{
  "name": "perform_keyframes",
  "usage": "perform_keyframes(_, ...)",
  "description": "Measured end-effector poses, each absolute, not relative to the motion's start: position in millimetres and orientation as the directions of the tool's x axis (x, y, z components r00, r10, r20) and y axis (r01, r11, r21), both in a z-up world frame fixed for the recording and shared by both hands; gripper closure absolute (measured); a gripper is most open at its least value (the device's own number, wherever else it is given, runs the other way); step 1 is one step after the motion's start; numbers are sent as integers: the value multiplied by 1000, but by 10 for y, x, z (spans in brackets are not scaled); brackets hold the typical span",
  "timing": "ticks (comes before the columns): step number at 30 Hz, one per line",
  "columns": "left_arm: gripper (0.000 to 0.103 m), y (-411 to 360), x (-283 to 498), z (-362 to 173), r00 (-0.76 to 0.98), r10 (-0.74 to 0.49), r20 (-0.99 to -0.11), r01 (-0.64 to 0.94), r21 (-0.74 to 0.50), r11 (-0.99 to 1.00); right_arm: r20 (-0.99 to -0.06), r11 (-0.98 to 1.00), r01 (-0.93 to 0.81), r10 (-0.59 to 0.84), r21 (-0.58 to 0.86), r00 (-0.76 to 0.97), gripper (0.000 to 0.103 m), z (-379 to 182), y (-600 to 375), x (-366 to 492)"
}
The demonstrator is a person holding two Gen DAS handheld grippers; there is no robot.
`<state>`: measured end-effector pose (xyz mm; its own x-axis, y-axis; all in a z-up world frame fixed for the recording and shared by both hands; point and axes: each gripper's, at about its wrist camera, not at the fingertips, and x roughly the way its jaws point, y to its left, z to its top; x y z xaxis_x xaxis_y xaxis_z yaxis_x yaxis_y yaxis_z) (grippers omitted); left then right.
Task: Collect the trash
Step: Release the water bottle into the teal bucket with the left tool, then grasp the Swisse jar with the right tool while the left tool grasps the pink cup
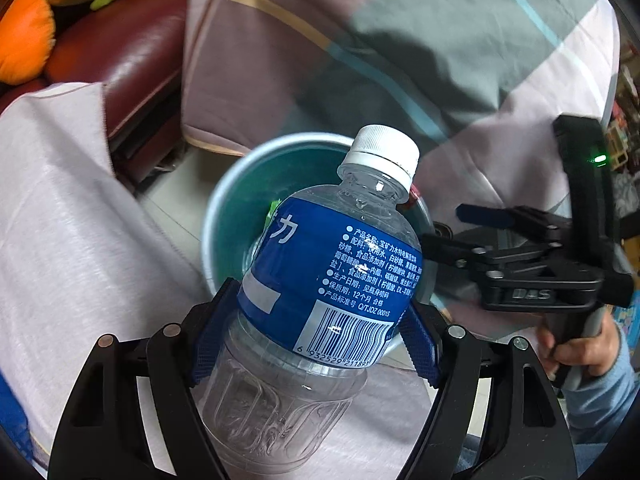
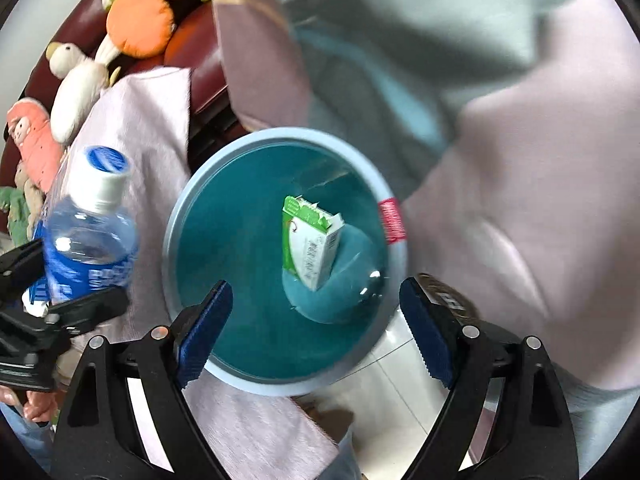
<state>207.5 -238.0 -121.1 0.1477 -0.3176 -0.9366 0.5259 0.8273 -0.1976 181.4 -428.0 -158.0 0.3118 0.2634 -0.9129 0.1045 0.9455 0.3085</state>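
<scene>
Two grippers appear in both views. In the left wrist view the left gripper (image 1: 316, 344) is clenched on a clear plastic bottle (image 1: 320, 280) with a blue label and a white cap; its blue-padded fingers (image 1: 212, 340) press the bottle's waist from either side, at the lower centre of the frame. The bottle tilts up and to the right, its cap overlapping the rim of a teal trash bin (image 1: 224, 216) that sits just behind it in the middle of the picture. At the right edge, the right gripper (image 1: 520, 264) shows in side view, held by a hand (image 1: 580, 352) in a blue sleeve — from here its jaws cannot be judged.

The right wrist view looks straight down into the bin (image 2: 192, 216), which fills the centre of the frame. One green-and-white carton (image 2: 310, 240) stands tilted on the bin's floor, slightly right of centre, and a red tag (image 2: 391, 220) sits on the right rim. The right gripper (image 2: 316, 328) hangs above the bin's lower half with its jaws spread wide and nothing between them. At the left edge, the bottle (image 2: 90, 236) is seen again, clamped in the left gripper (image 2: 52, 300) beside the bin's rim.

Pinkish and grey-green bedding (image 2: 500, 160) covers the upper right — plush toys (image 2: 136, 20) lie on a dark red sofa (image 1: 120, 60) at the upper left.
</scene>
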Motion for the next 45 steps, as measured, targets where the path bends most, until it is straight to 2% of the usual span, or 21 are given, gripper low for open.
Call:
perform_keyframes(11,26,-2511,1984,-1474,103,-282,-954,552,-181,814,-907,932,161,259,325,332,21,-1500,-4538,1617)
perform_keyframes(17,25,-2350,1872,-1331,141,-296,-945,535,-179,826,-911,932,166,260,323,319,21,-1469,-4490,1595)
perform_keyframes(20,19,-2186,1774,-1209,179,-306,-935,506,-180,844,-912,933,156,265,324,312,19,-1388,-4412,1569)
perform_keyframes(33,15,-979,1091,-674,318,-297,-900,324,-191,927,-900,951,-25,299,308,317,18,-936,-3512,1324)
perform_keyframes(45,11,350,449,-293,474,-222,-852,136,-179,974,-903,916,-227,378,332,203,18,-702,-2304,942)
